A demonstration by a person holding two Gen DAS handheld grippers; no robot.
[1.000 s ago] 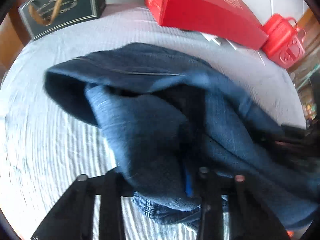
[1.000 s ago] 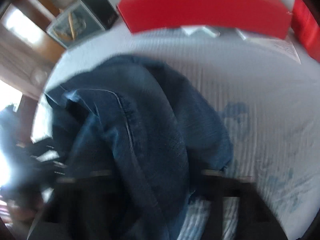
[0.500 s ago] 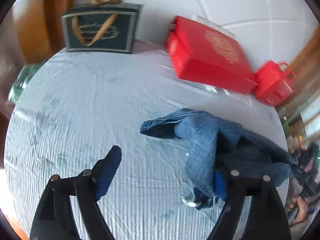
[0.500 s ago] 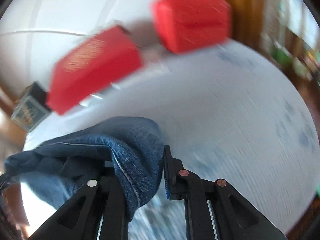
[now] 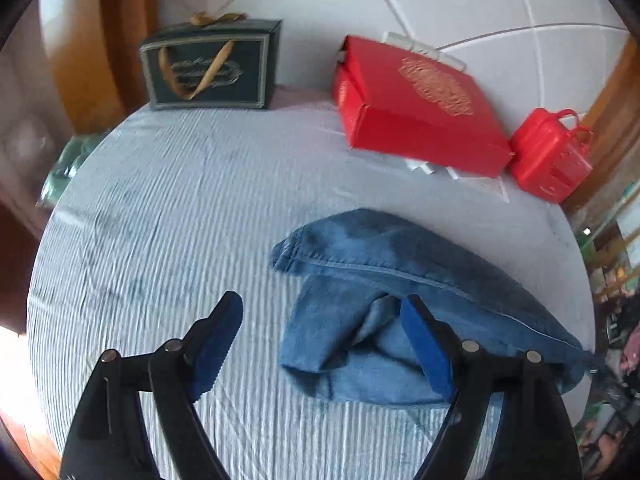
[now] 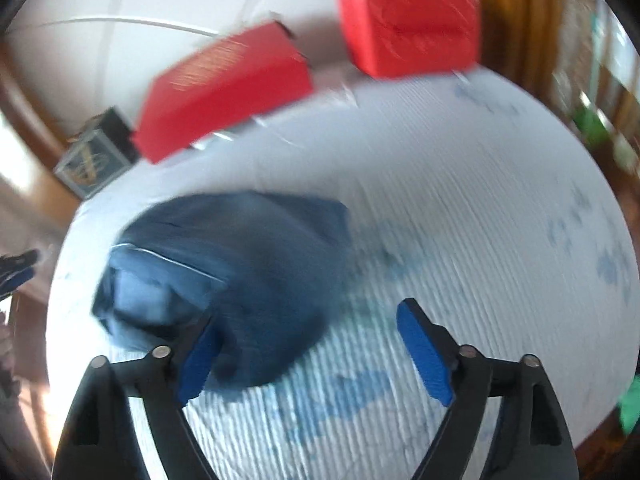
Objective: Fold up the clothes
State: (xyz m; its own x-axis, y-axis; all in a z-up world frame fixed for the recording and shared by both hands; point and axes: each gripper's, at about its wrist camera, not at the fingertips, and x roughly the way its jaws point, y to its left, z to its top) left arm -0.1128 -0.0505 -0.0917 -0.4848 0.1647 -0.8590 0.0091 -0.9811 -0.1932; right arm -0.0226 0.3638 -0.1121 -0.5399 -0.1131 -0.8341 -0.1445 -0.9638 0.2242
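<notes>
From your left wrist camera, your left gripper [image 5: 322, 322] stands spread wide and holds nothing; its jaws have just been opening. The blue pads are well apart above the pale ribbed cloth of the round table [image 5: 180, 216]. The jeans [image 5: 384, 304] lie bunched on that cloth, at the table's right side in this view. Your right-hand finger crosses in front of the denim, and a loose fold sits in the gap between the two fingers, but neither pad presses on it. At the far edge stand a dark gift box [image 5: 210, 66] with a gold ribbon, a flat red box [image 5: 416, 108] tilted against the wall, and a small red carry case [image 5: 550, 156] just beside it.

From your right wrist camera, the picture is smeared by motion. Your right gripper [image 6: 306, 326] is also wide apart, empty, and its jaws have just been opening. The jeans [image 6: 240, 276] lie heaped on the cloth at the left half of this view. Your left-hand finger overlaps the heap's near edge; I cannot tell whether it touches. The right-hand finger hangs over bare tablecloth [image 6: 460, 200]. The flat red box [image 6: 228, 88], the red carry case [image 6: 408, 32] and the dark gift box [image 6: 94, 156] line the far edge.
</notes>
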